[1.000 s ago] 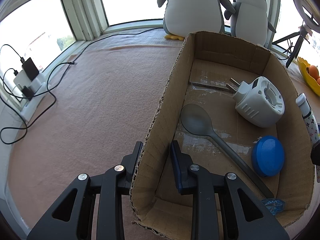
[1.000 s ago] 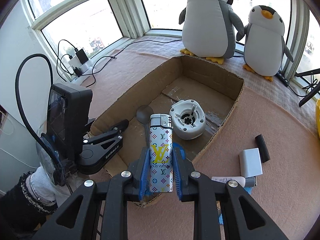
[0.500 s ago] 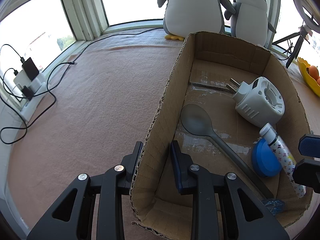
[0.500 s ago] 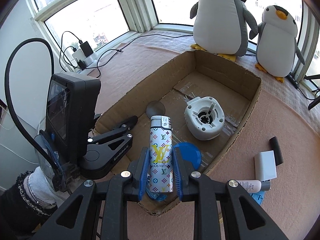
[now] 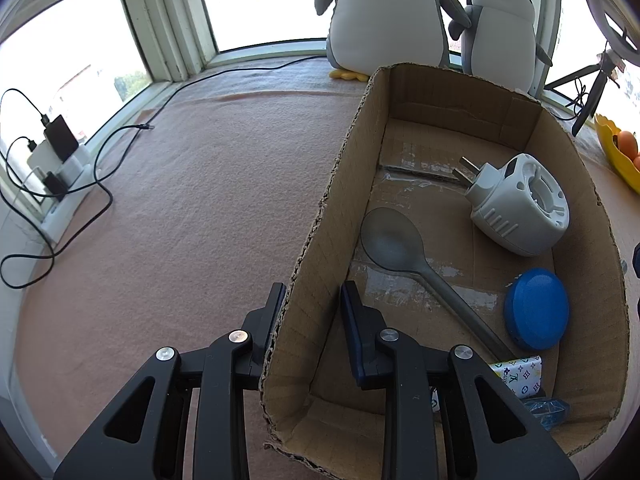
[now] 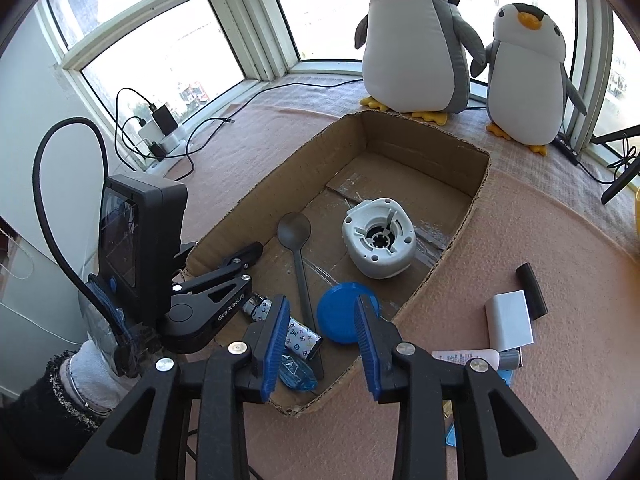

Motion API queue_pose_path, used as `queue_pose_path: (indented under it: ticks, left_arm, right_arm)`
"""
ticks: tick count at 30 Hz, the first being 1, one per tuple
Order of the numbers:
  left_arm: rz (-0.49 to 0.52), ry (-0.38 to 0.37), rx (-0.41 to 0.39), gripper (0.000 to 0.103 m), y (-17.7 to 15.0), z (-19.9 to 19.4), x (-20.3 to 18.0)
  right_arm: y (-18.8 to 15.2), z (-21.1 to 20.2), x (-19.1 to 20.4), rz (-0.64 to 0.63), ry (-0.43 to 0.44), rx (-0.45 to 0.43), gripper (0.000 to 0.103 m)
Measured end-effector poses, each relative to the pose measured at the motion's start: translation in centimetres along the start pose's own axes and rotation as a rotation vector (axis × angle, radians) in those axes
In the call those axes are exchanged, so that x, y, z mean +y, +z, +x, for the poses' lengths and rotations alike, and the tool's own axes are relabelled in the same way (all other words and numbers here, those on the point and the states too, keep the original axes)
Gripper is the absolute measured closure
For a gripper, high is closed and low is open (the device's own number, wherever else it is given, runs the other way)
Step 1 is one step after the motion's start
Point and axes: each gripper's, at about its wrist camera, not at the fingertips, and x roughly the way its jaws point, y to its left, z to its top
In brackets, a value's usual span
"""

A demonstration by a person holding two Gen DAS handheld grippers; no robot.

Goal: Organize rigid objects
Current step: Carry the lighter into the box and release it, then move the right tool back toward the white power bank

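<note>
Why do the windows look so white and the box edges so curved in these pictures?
Left wrist view: daylight overexposes the windows, and the fisheye lens bows the cardboard box wall. Right wrist view: same blown-out panes behind the penguin plush toys, dark corners, yet the box contents stay sharp.

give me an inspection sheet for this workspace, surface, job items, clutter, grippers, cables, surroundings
Surface: pink felt-like cloth, mostly bare on its left part.
Job's things: open brown cardboard box holds a grey plastic spoon, white plug-in device, blue round lid, monogram-print lighter lying flat.
Clutter: white rectangular block, black cylinder, pale tube outside the box.
Grippers: left gripper clamps the box's wall; right gripper open, jaws just opening, empty.
Cables: black cords run to chargers by the window.
Surroundings: two plush penguins, windows.
</note>
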Motion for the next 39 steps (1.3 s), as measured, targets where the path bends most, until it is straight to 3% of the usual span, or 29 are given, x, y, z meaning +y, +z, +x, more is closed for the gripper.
queue_pose_path:
  ticks: [12,20,39]
  left_arm:
    - [0.001,0.0,0.0,0.078,0.0,0.0,0.0]
    - [0.005,0.006,-0.002,0.078,0.1,0.0,-0.1]
    - [0.007,0.009,-0.002,0.078,0.0,-0.1,-0.1]
  right_arm:
    - [-1.6,-3.9,-7.3,0.109,-0.113,-0.028,0.066]
    - [-2.5,-3.7,-11.5,0.138,-0.18,0.02,0.063]
    - [-0.9,2.5,-12.5,0.096,-0.201,0.165,0.058]
